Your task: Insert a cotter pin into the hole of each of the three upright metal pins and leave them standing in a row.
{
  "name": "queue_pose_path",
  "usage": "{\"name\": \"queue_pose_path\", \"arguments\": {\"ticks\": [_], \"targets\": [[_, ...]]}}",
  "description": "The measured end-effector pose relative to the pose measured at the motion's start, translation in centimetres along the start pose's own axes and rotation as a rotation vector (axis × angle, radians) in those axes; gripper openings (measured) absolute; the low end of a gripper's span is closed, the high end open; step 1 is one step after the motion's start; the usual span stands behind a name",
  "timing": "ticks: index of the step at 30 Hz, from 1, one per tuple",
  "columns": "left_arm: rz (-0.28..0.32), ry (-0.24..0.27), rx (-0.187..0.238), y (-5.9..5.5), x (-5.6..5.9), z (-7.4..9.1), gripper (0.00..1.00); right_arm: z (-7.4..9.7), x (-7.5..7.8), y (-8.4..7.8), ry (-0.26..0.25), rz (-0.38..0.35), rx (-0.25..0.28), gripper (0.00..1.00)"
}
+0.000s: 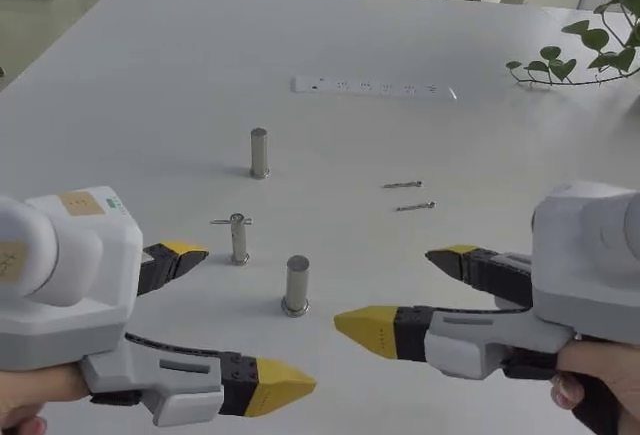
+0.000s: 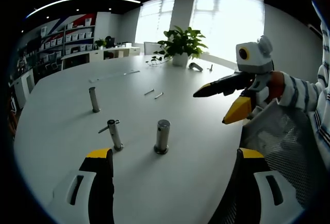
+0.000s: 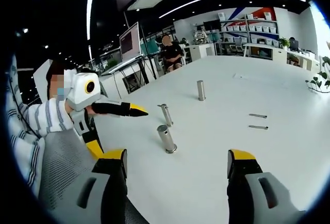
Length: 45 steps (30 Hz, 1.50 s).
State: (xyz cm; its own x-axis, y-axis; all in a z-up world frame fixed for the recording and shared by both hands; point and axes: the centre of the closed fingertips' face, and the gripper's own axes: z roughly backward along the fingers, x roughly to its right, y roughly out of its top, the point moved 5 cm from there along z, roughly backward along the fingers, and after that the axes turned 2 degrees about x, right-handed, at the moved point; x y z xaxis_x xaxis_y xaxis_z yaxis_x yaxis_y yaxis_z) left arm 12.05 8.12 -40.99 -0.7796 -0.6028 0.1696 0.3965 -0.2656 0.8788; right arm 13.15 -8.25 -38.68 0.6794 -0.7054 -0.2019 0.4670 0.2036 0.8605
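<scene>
Three upright metal pins stand on the white table [image 1: 150, 75]: a far pin [image 1: 259, 152], a middle pin [image 1: 239, 239] with a cotter pin [image 1: 228, 221] through its top, and a near, thicker pin [image 1: 296, 285]. Two loose cotter pins [image 1: 403, 185] [image 1: 415, 206] lie to the right. My left gripper [image 1: 225, 320] is open at the near left, beside the middle pin. On the near right my right gripper [image 1: 405, 290] is open and holds nothing. In the left gripper view the same pins [image 2: 114, 134] [image 2: 162, 136] [image 2: 94, 99] stand ahead of its yellow-tipped jaws.
A white power strip [image 1: 370, 86] lies at the far middle of the table. A potted plant [image 1: 590, 50] reaches in from the far right edge. In the right gripper view a person [image 3: 171, 52] sits at a desk beyond the table.
</scene>
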Motion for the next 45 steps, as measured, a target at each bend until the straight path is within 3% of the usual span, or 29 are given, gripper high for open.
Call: {"name": "queue_pose_path", "arguments": {"ticks": [6,18,20,22,25,28,30,33,37,40,45], "targets": [[-0.007,0.015,-0.006,-0.2,-0.3,0.1,0.99,0.2,2.3,1.3,-0.007,0.072,-0.057,0.70],[0.015,0.034,0.016,-0.1,-0.8,0.4,0.99,-0.9,8.5,2.9,-0.020,0.403,-0.284,0.55],[0.016,0.033,0.015,-0.1,-0.8,0.4,0.99,-1.4,9.7,3.0,-0.034,0.489,-0.345,0.45],[0.011,0.046,0.003,-0.3,-1.0,0.5,0.99,-1.9,10.6,2.7,-0.014,0.575,-0.435,0.34],[-0.008,0.062,-0.010,-0.4,-1.4,0.6,0.99,-2.8,11.8,2.5,0.010,0.684,-0.523,0.26],[0.004,0.064,0.010,-0.2,-1.5,0.6,0.99,-3.7,12.4,2.0,0.038,0.682,-0.579,0.23],[-0.003,0.073,0.017,0.0,-1.7,0.7,0.98,-4.2,13.1,1.8,0.042,0.718,-0.624,0.19],[0.008,0.075,0.018,0.0,-1.8,0.7,0.97,-5.0,14.1,1.6,0.044,0.740,-0.655,0.16],[-0.019,0.099,-0.002,-0.2,-2.3,0.8,0.95,-6.1,15.1,1.9,0.055,0.721,-0.645,0.15],[-0.012,0.101,-0.012,-0.5,-2.6,0.8,0.95,-6.8,16.4,2.0,0.026,0.724,-0.646,0.15],[0.000,0.120,0.003,-0.3,-3.0,1.0,0.95,-7.2,17.6,1.9,0.019,0.702,-0.661,0.11]]}}
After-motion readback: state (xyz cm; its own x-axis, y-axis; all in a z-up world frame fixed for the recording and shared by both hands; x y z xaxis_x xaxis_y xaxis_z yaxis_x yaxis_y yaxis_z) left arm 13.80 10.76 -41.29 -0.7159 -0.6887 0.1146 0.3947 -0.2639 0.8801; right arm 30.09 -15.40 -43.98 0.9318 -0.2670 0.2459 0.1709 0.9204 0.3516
